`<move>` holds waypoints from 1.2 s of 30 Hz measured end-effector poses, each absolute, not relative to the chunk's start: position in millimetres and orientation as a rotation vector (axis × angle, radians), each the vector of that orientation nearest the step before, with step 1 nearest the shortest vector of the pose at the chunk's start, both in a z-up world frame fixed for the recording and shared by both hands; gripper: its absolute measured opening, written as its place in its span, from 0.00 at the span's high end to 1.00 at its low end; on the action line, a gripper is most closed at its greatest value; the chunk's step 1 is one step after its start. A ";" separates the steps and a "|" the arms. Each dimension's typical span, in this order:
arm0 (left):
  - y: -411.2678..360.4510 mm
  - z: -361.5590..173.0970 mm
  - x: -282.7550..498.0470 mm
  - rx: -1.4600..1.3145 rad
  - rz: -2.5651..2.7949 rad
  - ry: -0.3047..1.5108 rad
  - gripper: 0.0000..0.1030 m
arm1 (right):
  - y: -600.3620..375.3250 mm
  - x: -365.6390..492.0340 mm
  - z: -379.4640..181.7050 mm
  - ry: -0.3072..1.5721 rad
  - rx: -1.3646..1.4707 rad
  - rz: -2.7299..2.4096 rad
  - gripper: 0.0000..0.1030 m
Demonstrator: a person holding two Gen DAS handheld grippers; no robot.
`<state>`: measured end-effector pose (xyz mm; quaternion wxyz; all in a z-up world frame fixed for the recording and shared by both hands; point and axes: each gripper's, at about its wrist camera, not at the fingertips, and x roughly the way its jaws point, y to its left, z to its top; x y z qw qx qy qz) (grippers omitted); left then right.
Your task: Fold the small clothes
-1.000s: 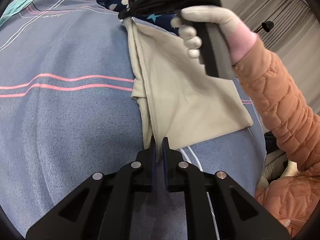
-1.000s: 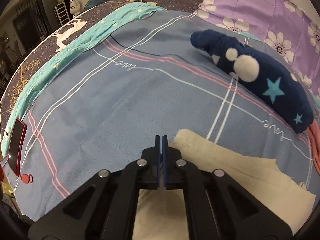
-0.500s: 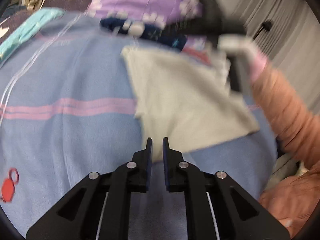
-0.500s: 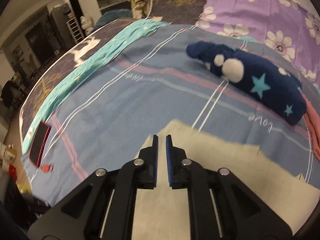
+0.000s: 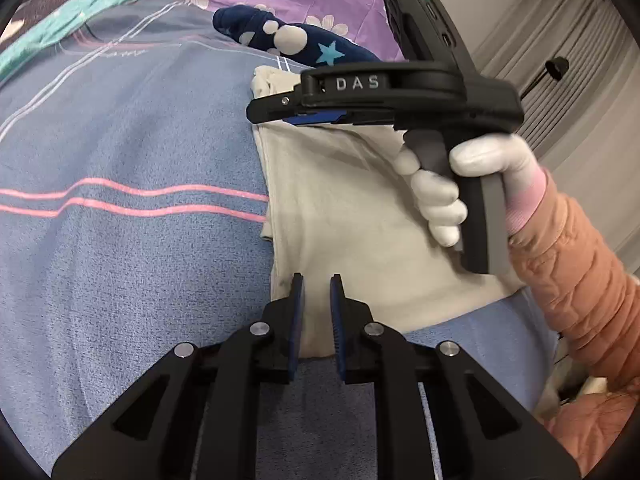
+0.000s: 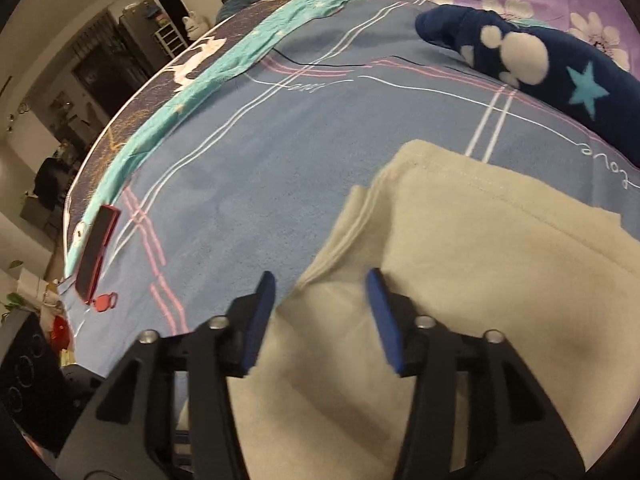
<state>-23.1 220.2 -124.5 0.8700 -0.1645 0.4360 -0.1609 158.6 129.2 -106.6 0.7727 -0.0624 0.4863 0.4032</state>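
Both claws, left [image 5: 317, 294] and right [image 6: 321, 294], are released; pinch the cream garment's [image 5: 352, 216] layered edge (stacked plies) squarely before folding across the bed [image 5: 120, 128].

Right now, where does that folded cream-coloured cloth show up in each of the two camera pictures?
Left wrist: cream cloth lies centre, beyond the left gripper.
Right wrist: it fills the lower right, under the right gripper.
Shared landmark: the navy star cushion lies just beyond it.
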 end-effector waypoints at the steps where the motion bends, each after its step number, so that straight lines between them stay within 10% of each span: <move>1: 218.4 -124.1 -24.0 -0.327 -0.330 0.912 0.86 | 130.1 156.2 -103.0 1.045 -0.149 0.860 0.53; 12: 205.4 -124.6 -23.9 -0.288 -0.323 0.900 0.83 | 129.8 191.3 -107.1 1.071 -0.095 0.673 0.85; 25: 213.5 -118.7 -31.0 -0.335 -0.327 0.862 0.78 | 107.5 173.4 -83.8 0.996 -0.086 0.751 0.82; 36: 260.2 -113.1 -44.5 -0.366 -0.146 0.824 0.67 | 88.4 -26.0 -73.2 0.713 -0.565 0.862 0.55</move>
